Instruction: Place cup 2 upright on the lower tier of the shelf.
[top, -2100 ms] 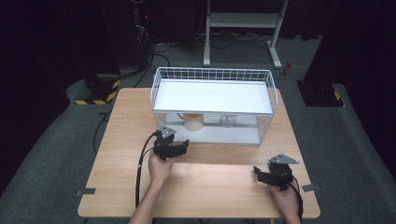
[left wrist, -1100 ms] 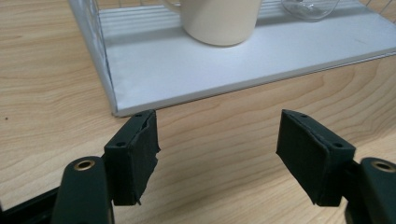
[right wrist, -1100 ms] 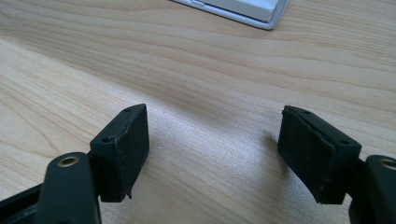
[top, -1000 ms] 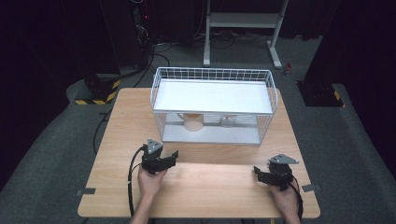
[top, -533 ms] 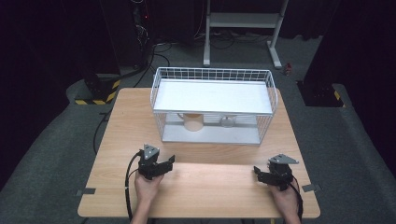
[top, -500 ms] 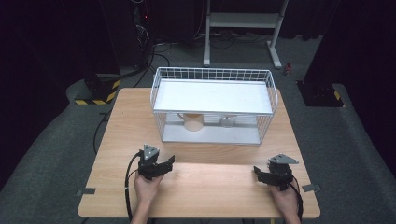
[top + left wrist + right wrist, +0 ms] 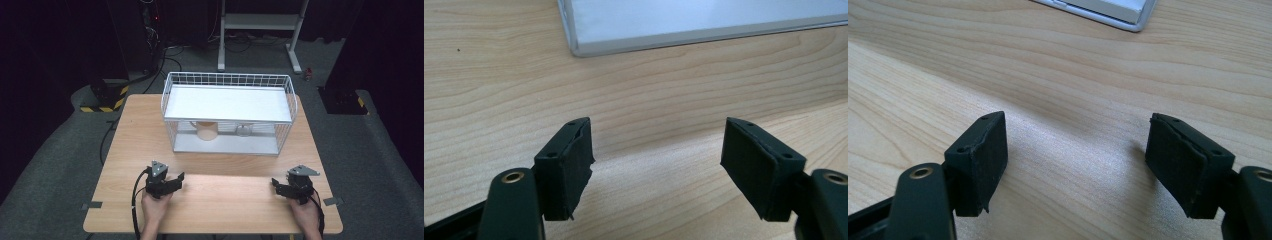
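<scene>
A beige cup [image 7: 206, 130] stands on the lower level of the white wire rack [image 7: 227, 112] at the far middle of the worktop [image 7: 230, 195], with a small glass-like thing [image 7: 243, 131], too faint to name, just beside it. Well apart from the cup, the left gripper [image 7: 176, 178] and the right gripper [image 7: 276, 184] rest low at the near edge, fingers [image 7: 574, 160] spread and empty. This looks like a resting pose; a next reach would need a level approach through the rack's open front.
</scene>
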`<state>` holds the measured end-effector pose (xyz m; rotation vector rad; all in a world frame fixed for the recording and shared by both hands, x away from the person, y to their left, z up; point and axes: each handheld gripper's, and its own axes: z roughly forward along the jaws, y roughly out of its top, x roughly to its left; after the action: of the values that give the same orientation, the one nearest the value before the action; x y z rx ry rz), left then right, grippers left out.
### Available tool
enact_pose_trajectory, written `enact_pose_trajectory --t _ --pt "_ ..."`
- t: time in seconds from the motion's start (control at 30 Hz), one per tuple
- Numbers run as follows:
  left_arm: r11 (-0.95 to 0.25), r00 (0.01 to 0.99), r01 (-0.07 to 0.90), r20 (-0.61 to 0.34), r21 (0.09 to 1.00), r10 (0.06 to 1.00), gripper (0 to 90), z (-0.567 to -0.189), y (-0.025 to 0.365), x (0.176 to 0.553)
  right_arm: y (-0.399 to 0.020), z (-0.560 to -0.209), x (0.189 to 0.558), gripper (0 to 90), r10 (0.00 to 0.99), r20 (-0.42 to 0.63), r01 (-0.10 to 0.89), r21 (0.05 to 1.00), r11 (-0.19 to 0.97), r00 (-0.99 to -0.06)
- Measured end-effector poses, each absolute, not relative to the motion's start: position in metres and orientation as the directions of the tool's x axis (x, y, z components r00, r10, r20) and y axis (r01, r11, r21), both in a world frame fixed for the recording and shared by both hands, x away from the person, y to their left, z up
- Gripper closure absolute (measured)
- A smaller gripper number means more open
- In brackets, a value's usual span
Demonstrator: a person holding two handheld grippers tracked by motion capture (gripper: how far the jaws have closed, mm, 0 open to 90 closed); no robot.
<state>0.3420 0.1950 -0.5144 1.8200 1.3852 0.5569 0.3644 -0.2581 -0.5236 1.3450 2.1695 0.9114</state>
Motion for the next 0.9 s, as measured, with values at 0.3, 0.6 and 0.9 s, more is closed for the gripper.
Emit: enact_pose_trajectory --t 0.3,0.6,0.9 --pt "-0.122 0.302 0.610 -0.088 0.783 0.949 29.0 -0.519 0.196 0.338 -0.258 -0.524 0.364 24.7 0.899 -0.016 0.618 0.721 0.314 -0.438" --pt "-0.131 0.291 0.618 -0.070 0.775 0.954 28.9 -0.523 0.196 0.334 -0.258 -0.524 0.364 24.7 0.899 -0.016 0.618 0.721 0.314 -0.438" --pt "-0.156 0.286 0.619 -0.036 0.769 0.958 28.7 -0.526 0.196 0.333 -0.258 -0.524 0.364 24.8 0.899 -0.016 0.618 0.721 0.314 -0.438"
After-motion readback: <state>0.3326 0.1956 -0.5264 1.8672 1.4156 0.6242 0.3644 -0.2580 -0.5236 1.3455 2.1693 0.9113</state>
